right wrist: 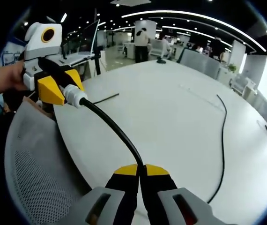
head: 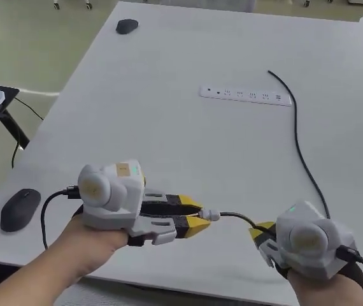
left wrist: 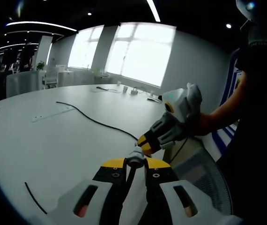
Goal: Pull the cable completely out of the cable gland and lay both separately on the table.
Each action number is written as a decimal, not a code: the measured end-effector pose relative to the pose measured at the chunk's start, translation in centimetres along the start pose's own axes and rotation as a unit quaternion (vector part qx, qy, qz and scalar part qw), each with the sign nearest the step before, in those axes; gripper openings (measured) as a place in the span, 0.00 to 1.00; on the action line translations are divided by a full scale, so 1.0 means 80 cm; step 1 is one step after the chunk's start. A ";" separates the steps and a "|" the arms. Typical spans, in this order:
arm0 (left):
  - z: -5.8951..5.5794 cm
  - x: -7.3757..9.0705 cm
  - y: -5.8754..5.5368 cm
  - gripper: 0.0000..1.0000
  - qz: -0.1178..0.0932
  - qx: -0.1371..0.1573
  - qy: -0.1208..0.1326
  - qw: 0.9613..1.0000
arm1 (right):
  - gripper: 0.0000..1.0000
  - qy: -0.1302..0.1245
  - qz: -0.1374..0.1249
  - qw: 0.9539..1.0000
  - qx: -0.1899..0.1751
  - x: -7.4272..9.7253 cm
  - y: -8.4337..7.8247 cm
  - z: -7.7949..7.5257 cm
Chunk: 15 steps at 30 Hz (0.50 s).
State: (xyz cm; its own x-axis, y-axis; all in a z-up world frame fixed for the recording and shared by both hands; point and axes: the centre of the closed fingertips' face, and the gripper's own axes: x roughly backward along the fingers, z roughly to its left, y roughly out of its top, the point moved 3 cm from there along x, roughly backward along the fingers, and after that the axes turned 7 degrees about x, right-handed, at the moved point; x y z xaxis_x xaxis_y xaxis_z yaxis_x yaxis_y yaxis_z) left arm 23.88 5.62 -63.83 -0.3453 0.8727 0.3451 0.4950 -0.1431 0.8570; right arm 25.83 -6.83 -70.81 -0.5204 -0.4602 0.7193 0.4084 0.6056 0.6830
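The white worktop (head: pixel 169 140) spreads ahead of me with a power strip (head: pixel 245 95) lying far across it. Above its near edge my right tongs (right wrist: pixel 141 169) are pinched tight on the black cable (right wrist: pixel 114 129), and my left tongs (head: pixel 200 217), close by, are clamped on the pale cable gland (left wrist: pixel 135 157). The cable arcs through the air between them and, as far as I can make out, runs into the cable gland.

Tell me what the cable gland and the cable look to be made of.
The cable gland: probably moulded plastic, pale grey-white, matt, with ridged rings. The cable: likely a rubber or PVC jacket, black, smooth with a slight sheen; it curves without kinking.
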 end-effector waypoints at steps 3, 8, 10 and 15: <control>-0.001 0.000 -0.001 0.15 -0.001 0.000 0.000 1.000 | 0.00 0.001 -0.003 1.000 0.000 0.001 0.002 0.001; 0.000 0.001 0.000 0.15 -0.002 0.001 0.002 1.000 | 0.00 0.001 -0.008 1.000 0.000 0.002 0.005 0.000; 0.001 0.002 0.001 0.15 -0.002 0.000 0.003 1.000 | 0.00 0.002 -0.009 1.000 0.001 0.002 0.004 0.000; 0.000 0.003 0.002 0.15 -0.001 0.002 0.002 1.000 | 0.00 -0.001 -0.019 1.000 0.007 0.005 0.006 -0.002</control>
State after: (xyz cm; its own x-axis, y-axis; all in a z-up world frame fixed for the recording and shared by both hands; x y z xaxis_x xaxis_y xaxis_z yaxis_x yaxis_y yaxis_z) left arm 23.89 5.76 -63.58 -0.3496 0.8713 0.3443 0.4978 -0.1385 0.8562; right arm 25.93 -6.85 -70.16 -0.5373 -0.4814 0.6925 0.3775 0.5970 0.7079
